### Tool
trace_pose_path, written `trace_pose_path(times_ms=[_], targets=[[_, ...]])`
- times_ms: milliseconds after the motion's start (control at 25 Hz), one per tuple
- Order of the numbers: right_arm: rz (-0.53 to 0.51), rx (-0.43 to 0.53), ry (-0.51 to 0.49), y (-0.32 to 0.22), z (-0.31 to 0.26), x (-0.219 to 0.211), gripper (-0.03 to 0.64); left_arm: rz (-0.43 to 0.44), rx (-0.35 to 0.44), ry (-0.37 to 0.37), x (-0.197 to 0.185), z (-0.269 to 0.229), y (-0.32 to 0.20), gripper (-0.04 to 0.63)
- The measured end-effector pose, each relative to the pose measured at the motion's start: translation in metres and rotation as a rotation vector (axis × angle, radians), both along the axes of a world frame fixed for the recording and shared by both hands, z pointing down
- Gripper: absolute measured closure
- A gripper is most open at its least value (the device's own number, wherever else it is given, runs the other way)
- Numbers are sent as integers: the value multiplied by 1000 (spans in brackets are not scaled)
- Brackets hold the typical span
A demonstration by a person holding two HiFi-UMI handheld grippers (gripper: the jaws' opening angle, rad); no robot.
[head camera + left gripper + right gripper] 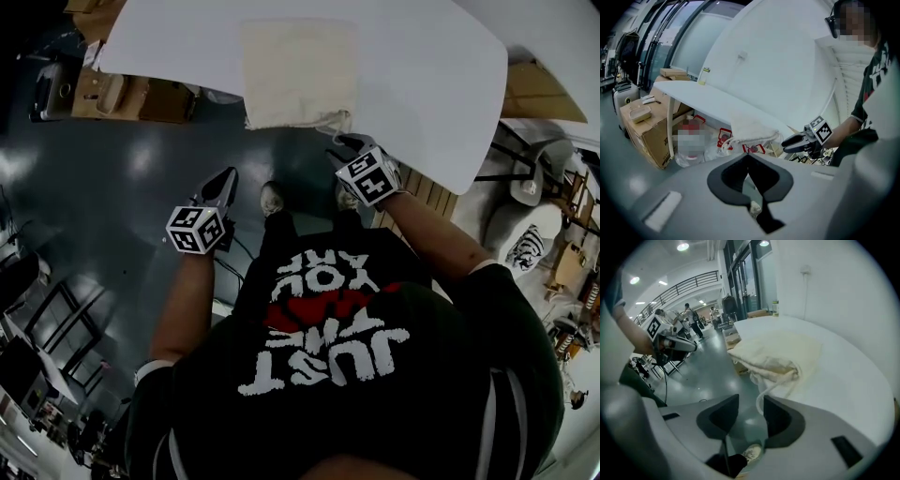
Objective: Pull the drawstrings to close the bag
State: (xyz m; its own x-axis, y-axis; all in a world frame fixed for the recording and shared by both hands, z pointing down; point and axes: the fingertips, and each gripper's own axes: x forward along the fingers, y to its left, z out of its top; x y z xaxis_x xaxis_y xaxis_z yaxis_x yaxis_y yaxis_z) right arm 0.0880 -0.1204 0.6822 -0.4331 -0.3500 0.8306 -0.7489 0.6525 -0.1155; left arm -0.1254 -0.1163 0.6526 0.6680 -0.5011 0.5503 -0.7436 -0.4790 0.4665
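- While the person stood at the near edge of the white table [422, 75], the cream drawstring bag [298, 70] lay flat on it, with its puckered mouth right at that edge.
- One drawstring [761, 397] hung off the table edge in a loose loop, below the bag's mouth.
- The right gripper [751, 401] was up close to the bag's mouth with its jaws wide apart. The dangling cord came down just by the tip of one jaw, and neither pad pressed on it.
- The left gripper [748, 157] sat lower, out over the dark glossy floor [112, 187] and well clear of the bag, its jaws together with nothing between them.
- From the left gripper view the bag's corner and cords drooped over the table edge, with cardboard boxes [642, 126] stacked underneath.
- A pale shoe [272, 199] showed on the floor between the two grippers.
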Motion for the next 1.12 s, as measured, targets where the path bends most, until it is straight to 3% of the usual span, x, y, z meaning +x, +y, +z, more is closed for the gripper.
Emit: trace_pose_path(times_ms=[560, 840, 1040, 1120], targets=[[178, -38, 89, -13, 24, -8, 474, 16, -36, -1, -21, 13, 27, 592], [160, -72, 81, -8, 38, -17, 474, 15, -53, 1, -27, 17, 38, 592], [61, -76, 111, 6, 44, -19, 472, 8, -62, 3, -33, 20, 40, 592], [99, -81, 76, 14, 42, -13, 472, 2, -66, 6, -36, 21, 40, 592]])
